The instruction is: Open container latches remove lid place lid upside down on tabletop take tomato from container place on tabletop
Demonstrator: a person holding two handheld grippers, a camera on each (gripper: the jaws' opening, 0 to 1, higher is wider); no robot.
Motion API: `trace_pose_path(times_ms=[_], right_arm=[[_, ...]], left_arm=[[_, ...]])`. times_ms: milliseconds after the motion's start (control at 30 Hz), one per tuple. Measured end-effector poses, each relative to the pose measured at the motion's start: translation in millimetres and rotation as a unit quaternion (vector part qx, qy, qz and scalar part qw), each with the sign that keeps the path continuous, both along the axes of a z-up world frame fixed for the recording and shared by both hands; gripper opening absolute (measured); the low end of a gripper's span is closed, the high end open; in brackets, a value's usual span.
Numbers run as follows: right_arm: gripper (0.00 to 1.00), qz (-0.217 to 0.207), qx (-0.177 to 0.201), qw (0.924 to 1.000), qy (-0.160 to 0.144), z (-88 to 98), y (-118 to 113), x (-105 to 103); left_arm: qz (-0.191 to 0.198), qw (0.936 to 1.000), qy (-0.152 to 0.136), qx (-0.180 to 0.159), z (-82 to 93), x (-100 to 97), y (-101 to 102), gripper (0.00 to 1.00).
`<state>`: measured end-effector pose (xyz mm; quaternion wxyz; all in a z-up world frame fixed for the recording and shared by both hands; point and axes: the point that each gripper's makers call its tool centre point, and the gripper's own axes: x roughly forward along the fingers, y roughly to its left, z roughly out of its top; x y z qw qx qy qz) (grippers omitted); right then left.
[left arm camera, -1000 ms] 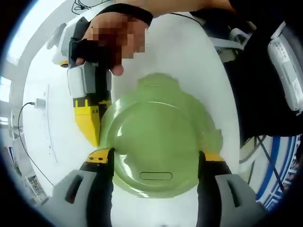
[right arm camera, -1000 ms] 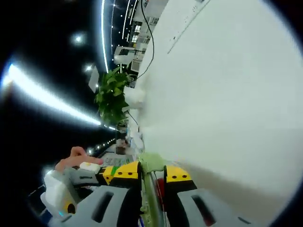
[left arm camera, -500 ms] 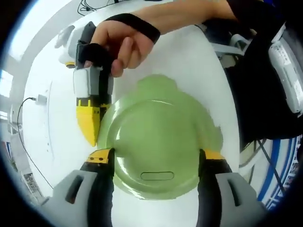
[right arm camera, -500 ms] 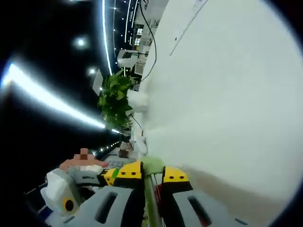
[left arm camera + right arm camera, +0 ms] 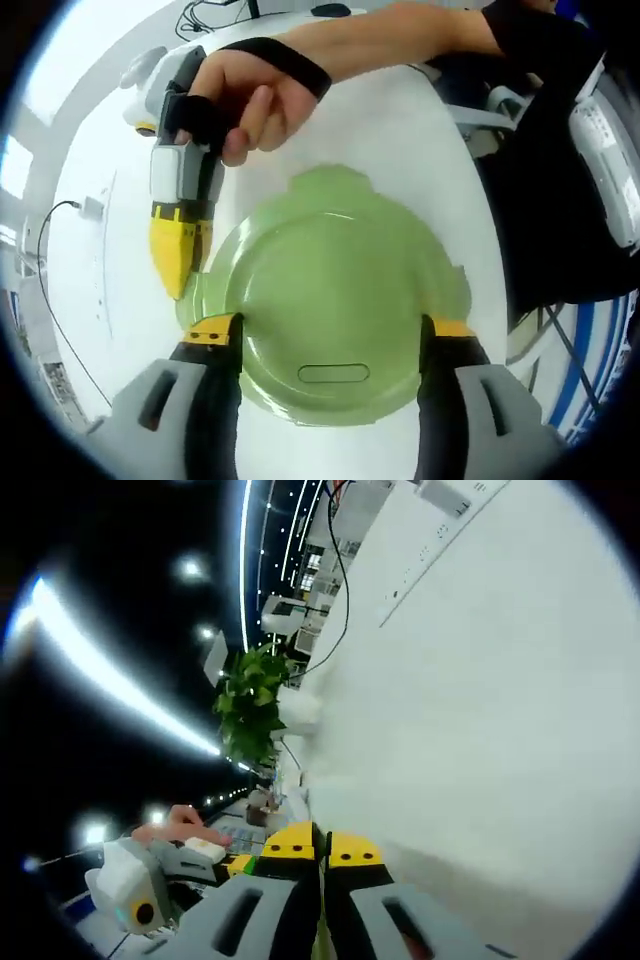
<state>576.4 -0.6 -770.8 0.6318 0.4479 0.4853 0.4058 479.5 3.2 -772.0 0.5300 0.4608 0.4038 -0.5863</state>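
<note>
Two grippers on one translucent green round plastic lid [image 5: 335,310] over white tabletop [image 5: 400,120]; left gripper [image 5: 330,335] spread wide, straddling it; right gripper [image 5: 178,262] pinched closed at left-edge latch, nearer.

Left view overhead, close; right skims tabletop [image 5: 480,700].

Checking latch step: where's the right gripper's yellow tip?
In the left gripper view, right gripper points at the round translucent green lid's left-edge latch, beside the left gripper's left jaw.
</note>
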Motion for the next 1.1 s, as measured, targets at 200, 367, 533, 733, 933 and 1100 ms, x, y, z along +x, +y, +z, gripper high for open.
trace_pose_path(times_ms=[200,367,533,733,933,1100], right_arm=[[0.01,-0.006,-0.050,0.9888,-0.140,-3.6,-3.0,10.8],[0.03,-0.012,-0.078,0.9799,-0.183,-1.5,-2.6,2.2],[0.06,-0.053,-0.092,0.9797,-0.170,-7.0,-1.1,24.6],[0.09,-0.066,-0.088,0.9730,-0.203,-3.7,-4.8,24.1],[0.09,-0.059,-0.120,0.9442,-0.301,11.3,-14.5,7.5],[0.11,-0.049,-0.141,0.9239,-0.352,21.8,-16.8,-7.4]], left_arm=[[0.000,0.9999,-0.002,0.011,0.4,-1.4,-0.3,0.62],[0.007,0.9999,-0.003,0.007,2.2,-0.8,-0.5,0.63],[0.018,0.9991,0.007,-0.037,5.0,-3.3,-0.4,0.64],[0.017,0.9983,0.005,-0.055,6.1,-4.1,-1.2,0.64],[0.028,0.9986,0.001,-0.046,7.1,-5.1,1.6,0.64],[0.039,0.9961,-0.006,-0.079,11.6,-4.8,4.0,0.64]])
